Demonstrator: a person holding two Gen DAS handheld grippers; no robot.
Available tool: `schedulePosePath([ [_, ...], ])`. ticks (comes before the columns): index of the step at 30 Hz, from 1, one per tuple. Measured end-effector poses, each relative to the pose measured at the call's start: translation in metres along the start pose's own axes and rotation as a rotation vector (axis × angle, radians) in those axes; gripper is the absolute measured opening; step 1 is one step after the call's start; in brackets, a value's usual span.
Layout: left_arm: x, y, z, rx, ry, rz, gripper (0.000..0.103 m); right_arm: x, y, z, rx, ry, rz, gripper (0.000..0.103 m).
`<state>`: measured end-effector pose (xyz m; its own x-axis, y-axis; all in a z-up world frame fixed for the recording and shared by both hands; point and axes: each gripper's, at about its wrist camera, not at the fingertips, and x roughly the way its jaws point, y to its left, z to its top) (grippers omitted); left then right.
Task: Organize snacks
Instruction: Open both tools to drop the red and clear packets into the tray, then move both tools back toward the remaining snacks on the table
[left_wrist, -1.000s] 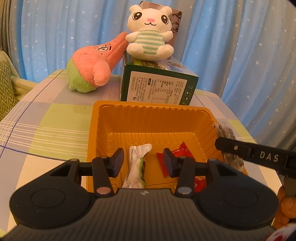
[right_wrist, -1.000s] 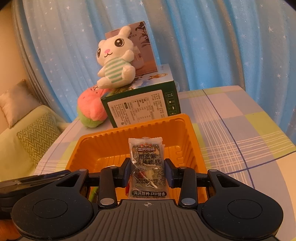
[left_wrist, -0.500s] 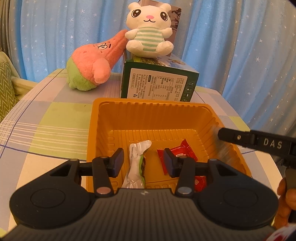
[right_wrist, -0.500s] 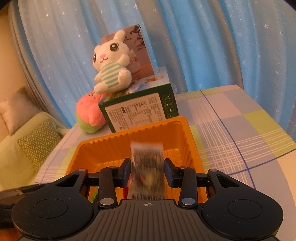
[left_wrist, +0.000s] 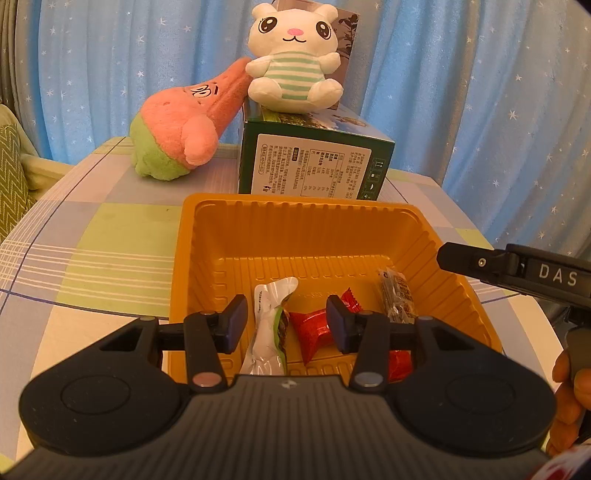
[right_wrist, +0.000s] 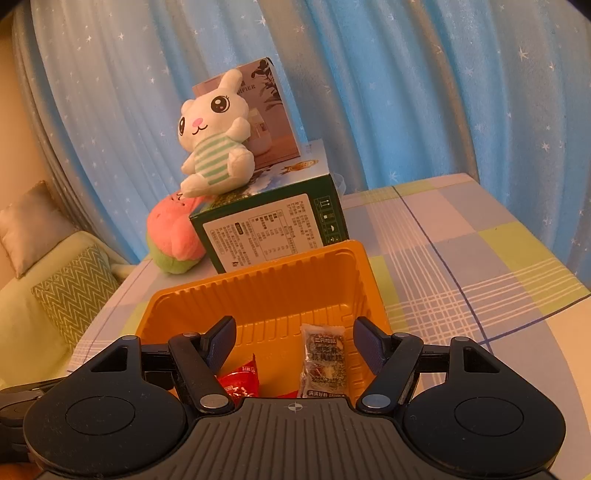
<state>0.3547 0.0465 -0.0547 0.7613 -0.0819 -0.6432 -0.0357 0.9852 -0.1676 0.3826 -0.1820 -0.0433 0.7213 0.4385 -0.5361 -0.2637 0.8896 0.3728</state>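
Snack packet (right_wrist: 324, 363) lies in orange tray (right_wrist: 258, 295), lower centre.
Right gripper (right_wrist: 293, 341), marked "DAS", just opened wide, empty; left gripper (left_wrist: 286, 323) part-open, empty.

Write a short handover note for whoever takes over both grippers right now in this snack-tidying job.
Right gripper: open, jaws just been opening, nothing between its pads; the dark speckled snack packet lies loose in the orange ribbed plastic tray.
Left gripper: open, empty, over the tray's near end.
Done: the white-and-green wrapped snack, red foil sweets and the dark packet are in the tray.
Left: no other loose snack is in view; check outside the frames.
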Motion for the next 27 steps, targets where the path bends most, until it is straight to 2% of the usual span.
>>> schedulePosePath([
  [16, -0.003, -0.002, -0.003, 0.008, -0.005, 0.001, 0.043, -0.004, -0.001, -0.003, -0.032, 0.009, -0.023, 0.070],
  [27, -0.027, -0.010, -0.014, 0.018, -0.030, -0.005, 0.057, -0.033, -0.008, -0.012, -0.042, -0.038, -0.058, 0.070],
])
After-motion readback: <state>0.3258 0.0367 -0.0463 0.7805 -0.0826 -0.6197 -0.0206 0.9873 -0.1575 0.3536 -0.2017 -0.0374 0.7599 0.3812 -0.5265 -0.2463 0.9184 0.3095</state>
